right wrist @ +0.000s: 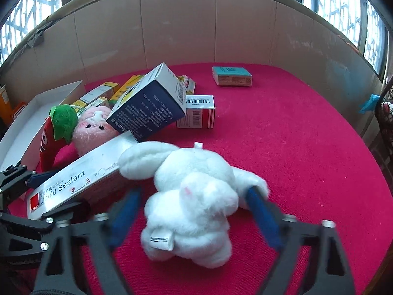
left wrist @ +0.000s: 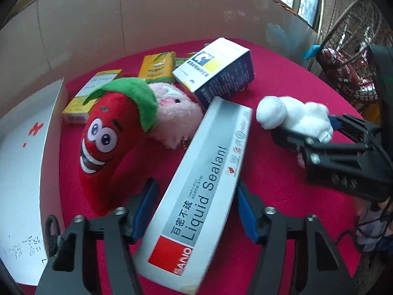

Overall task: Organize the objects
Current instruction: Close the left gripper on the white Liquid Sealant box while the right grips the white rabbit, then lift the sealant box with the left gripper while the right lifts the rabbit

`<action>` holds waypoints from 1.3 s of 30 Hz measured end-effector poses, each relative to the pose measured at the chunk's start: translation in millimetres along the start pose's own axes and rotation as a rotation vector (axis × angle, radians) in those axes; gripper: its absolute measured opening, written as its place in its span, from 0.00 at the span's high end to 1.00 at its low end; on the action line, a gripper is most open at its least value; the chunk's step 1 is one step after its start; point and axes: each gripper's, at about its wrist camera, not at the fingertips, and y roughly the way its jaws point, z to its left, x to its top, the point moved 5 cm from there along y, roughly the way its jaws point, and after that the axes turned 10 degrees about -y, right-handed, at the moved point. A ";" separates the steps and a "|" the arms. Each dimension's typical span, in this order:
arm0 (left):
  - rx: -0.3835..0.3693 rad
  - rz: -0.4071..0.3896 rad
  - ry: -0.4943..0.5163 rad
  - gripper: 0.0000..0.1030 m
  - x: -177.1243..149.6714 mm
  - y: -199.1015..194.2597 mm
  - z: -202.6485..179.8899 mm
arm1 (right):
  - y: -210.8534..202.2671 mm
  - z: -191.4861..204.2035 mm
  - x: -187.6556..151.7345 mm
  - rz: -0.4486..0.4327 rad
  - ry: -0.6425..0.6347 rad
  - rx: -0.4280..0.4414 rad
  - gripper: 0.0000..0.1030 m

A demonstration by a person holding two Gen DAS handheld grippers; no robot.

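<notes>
Three plush toys (left wrist: 115, 132); one sealant box (left wrist: 196, 191); two grippers (left wrist: 194, 211).

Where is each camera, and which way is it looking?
Left wrist: sits on the left gripper, looking down along its fingers at the Liquid Sealant box between them; the right gripper shows at the right.
Right wrist: sits on the right gripper, looking down at the white plush rabbit between its fingers; the left gripper shows at the lower left.
Both share: sealant box, rabbit, red chili plush, pink plush, red cloth.
</notes>
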 end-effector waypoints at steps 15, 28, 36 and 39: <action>-0.004 -0.022 0.025 0.52 -5.7 -2.9 -10.5 | 7.5 0.7 -2.3 0.027 0.012 0.062 0.45; 0.019 -0.139 -0.006 0.59 -2.1 -24.1 -4.0 | 3.3 -0.9 -1.2 -0.003 0.026 0.078 0.50; 0.031 -0.220 -0.024 0.59 -0.7 -38.9 -0.5 | -7.3 -2.9 1.2 -0.056 0.027 0.049 0.50; 0.030 -0.252 -0.020 0.59 -0.7 -46.1 -0.4 | -9.0 -4.7 1.5 -0.063 0.035 0.037 0.50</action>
